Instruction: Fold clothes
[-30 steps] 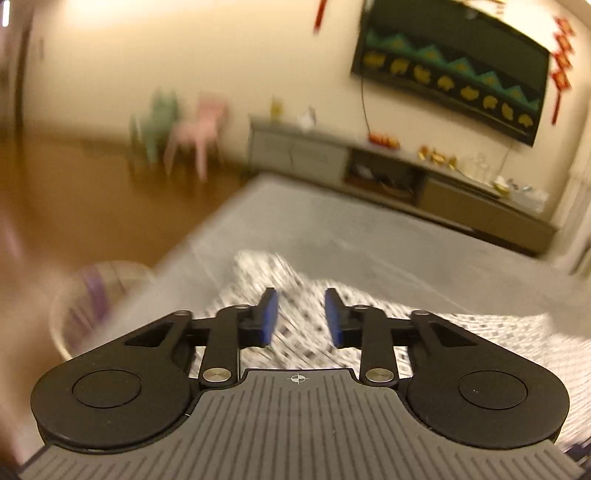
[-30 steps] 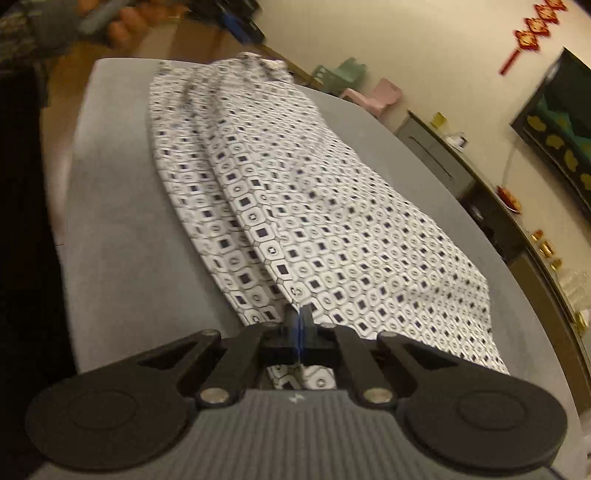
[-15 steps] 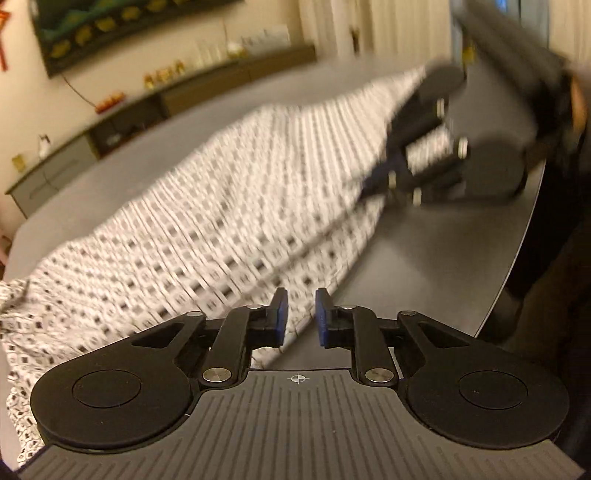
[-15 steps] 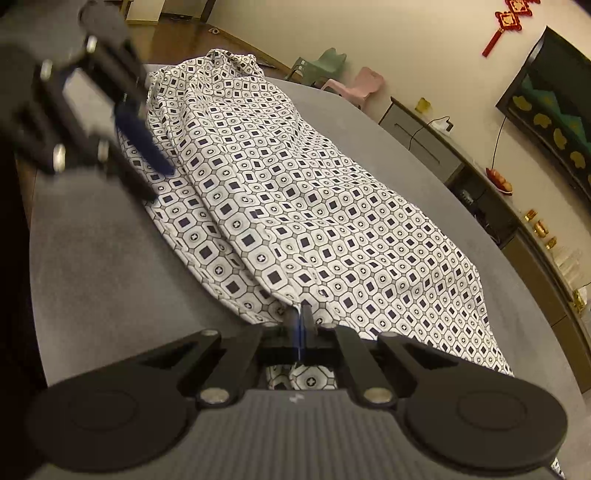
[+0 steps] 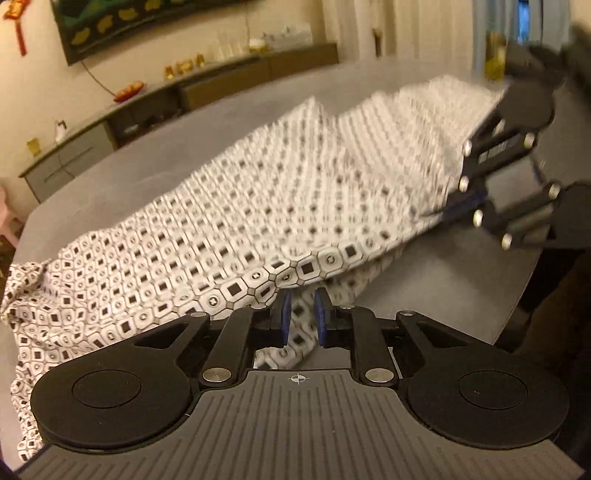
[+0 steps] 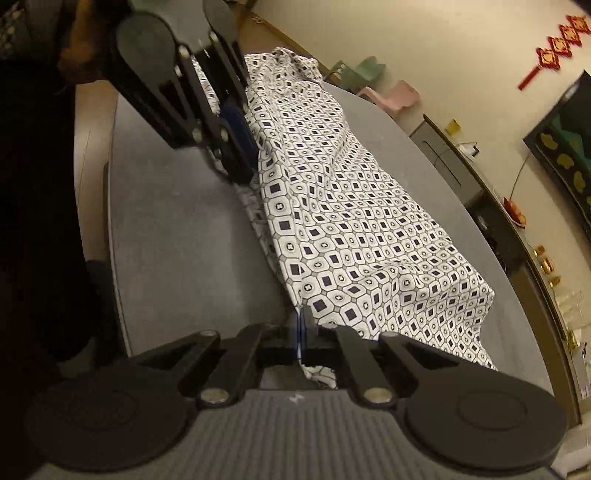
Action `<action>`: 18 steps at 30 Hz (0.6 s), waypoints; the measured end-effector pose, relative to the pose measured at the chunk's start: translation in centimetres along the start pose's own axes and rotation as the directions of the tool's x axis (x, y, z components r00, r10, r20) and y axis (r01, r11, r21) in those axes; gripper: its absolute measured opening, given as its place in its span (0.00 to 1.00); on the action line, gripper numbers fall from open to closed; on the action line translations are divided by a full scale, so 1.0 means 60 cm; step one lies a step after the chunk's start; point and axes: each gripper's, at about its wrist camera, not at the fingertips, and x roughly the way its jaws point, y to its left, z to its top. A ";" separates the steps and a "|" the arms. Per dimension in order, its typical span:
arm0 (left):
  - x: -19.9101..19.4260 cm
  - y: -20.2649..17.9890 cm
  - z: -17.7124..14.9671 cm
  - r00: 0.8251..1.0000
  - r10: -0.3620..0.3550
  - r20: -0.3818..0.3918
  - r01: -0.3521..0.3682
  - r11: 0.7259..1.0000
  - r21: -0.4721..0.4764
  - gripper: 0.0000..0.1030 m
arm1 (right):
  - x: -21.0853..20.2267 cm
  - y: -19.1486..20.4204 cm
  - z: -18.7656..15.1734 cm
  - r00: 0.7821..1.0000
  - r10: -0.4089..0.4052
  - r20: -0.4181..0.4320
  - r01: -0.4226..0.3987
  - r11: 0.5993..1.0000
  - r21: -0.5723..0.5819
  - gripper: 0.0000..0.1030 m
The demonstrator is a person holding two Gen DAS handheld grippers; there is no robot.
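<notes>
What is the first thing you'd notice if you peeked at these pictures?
The big white cloth with dark squares, stretched long across the grey table. The right gripper is shut on the cloth's near edge. The left gripper is open at the same edge further along, with cloth between its blue pads.

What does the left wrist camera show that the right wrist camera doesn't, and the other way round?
Only the left wrist view shows the left tongs from behind, jaws open with the cloth edge between them, plus curtains by a window. Only the right wrist view shows the right tongs shut on a cloth corner, the pink chair and green chair, and the cloth's bunched far end. Both show the patterned cloth on the grey table, the other tongs at its near edge, and the sideboard along the wall.
</notes>
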 end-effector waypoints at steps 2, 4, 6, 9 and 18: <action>-0.019 0.022 0.001 0.999 -0.002 0.049 0.005 0.998 -0.062 0.04 | -0.026 -0.031 -0.007 0.997 0.064 0.031 -0.066 0.994 0.083 0.40; -0.024 0.037 0.003 0.998 0.009 0.062 -0.002 0.995 -0.100 0.05 | -0.061 -0.091 -0.026 0.990 0.103 0.094 -0.122 0.964 0.236 0.44; -0.017 0.046 0.005 0.999 0.027 0.043 -0.022 0.993 -0.119 0.05 | -0.085 -0.166 -0.066 0.989 0.079 0.125 -0.124 0.903 0.411 0.44; -0.002 0.042 0.009 0.999 0.044 0.008 -0.043 0.994 -0.101 0.06 | -0.085 -0.287 -0.169 0.999 -0.051 -0.017 0.049 0.747 0.664 0.43; 0.060 0.026 0.014 0.983 0.148 -0.110 -0.155 0.986 -0.058 0.19 | -0.097 -0.409 -0.437 0.907 -0.132 -0.400 0.420 0.352 0.836 0.41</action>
